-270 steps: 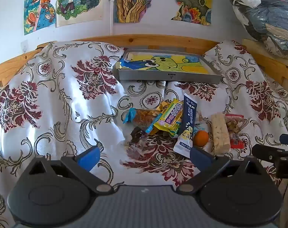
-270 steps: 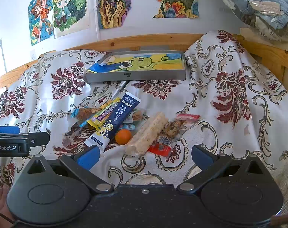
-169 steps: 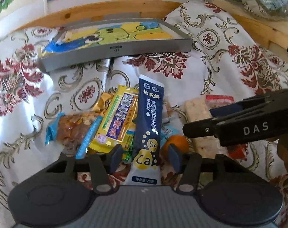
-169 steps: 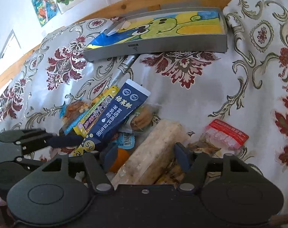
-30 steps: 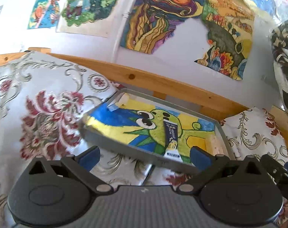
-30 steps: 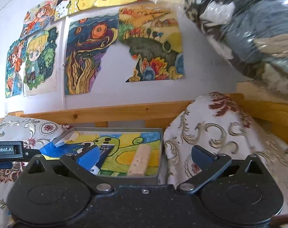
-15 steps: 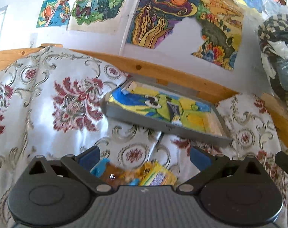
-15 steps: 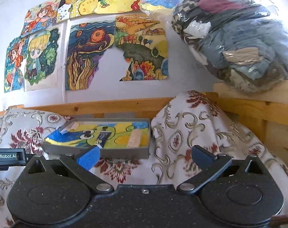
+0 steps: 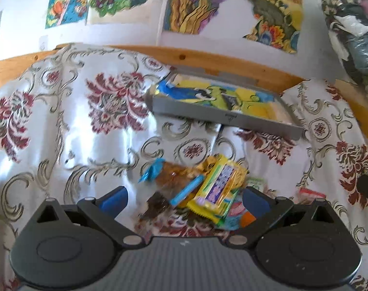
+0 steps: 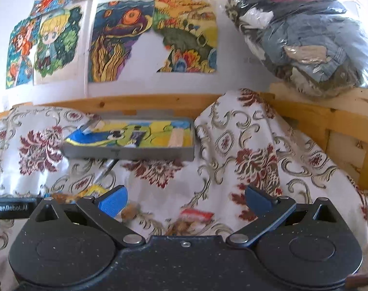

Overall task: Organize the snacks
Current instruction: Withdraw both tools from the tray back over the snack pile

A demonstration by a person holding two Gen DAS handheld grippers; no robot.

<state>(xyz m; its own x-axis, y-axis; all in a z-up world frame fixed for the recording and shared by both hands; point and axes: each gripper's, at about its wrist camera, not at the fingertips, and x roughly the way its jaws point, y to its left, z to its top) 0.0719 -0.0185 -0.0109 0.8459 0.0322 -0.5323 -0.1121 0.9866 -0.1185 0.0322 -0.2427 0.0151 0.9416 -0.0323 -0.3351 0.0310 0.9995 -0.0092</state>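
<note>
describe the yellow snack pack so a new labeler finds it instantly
Start at the grey tray by the wooden headboard, then drop to the snack pile on the floral cloth. The yellow snack pack tops it: bright yellow with a purple panel, unlike the clear, blue-ended bag beside it.

A glossy, satin-like floral cloth (image 9: 92, 131) lies ahead of the left claw (image 9: 184, 197). Beyond it: a matt grey tray (image 9: 222, 116), a varnished wooden rail (image 10: 159, 101). Shiny yellow plastic wrapper (image 9: 218, 186) sits between its fingertips.
</note>
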